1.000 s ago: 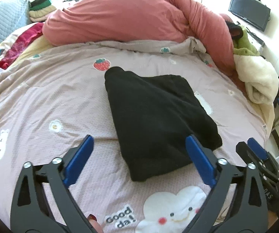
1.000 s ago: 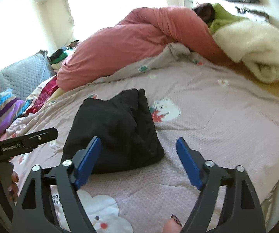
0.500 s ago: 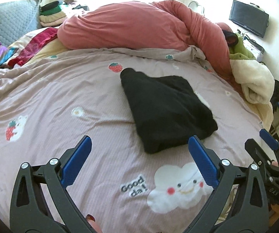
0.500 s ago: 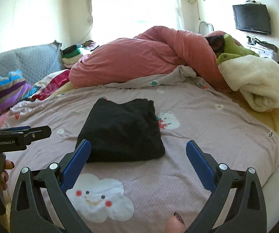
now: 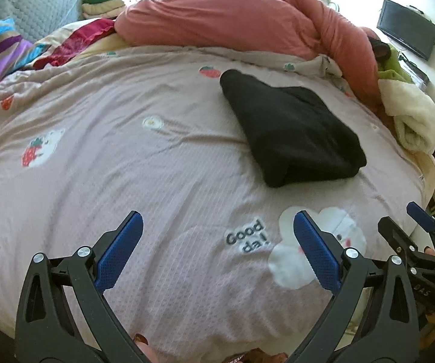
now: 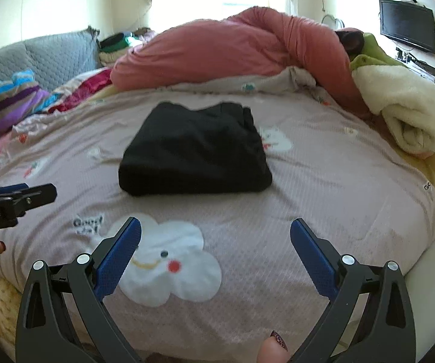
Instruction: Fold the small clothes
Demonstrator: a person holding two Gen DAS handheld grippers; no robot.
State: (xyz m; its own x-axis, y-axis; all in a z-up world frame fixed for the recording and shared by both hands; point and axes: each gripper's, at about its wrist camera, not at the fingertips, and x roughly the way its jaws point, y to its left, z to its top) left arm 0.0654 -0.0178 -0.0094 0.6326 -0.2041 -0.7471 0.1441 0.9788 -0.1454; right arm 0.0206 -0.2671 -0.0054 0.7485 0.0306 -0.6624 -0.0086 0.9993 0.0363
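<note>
Your left hand-held gripper (image 5: 217,236) is spread wide, its blue pads (image 5: 117,254) holding nothing, and it hangs above the near part of the bed (image 5: 96,151), over the pinkish patterned bedspread beside the "Good da!" lettering (image 5: 246,236). Your right hand-held gripper (image 6: 215,242) is spread just as wide and also pinches nothing; it sits over the white cloud print (image 6: 169,266) near the bed's front edge. In the left wrist view your right gripper's black frame shows at the lower right edge, and in the right wrist view the left one pokes in from the left.

The black folded garment (image 6: 196,154) lies flat on the bedspread, well apart from both grippers, towards the middle of the bed. From the right wrist it reads as a tidy rectangular bundle with its thick folded edge facing you; from the left wrist (image 5: 293,130) it lies off to the right and further back. A bear-and-strawberry print (image 6: 274,139) peeks out just beside its right side.

Behind the garment, a pink duvet (image 6: 232,51) is heaped across the far side of the bed. A rolled cream blanket (image 6: 407,112) lies at the right edge, a striped cloth (image 6: 5,103) lies at the left, and a television (image 6: 407,25) hangs on the wall.
</note>
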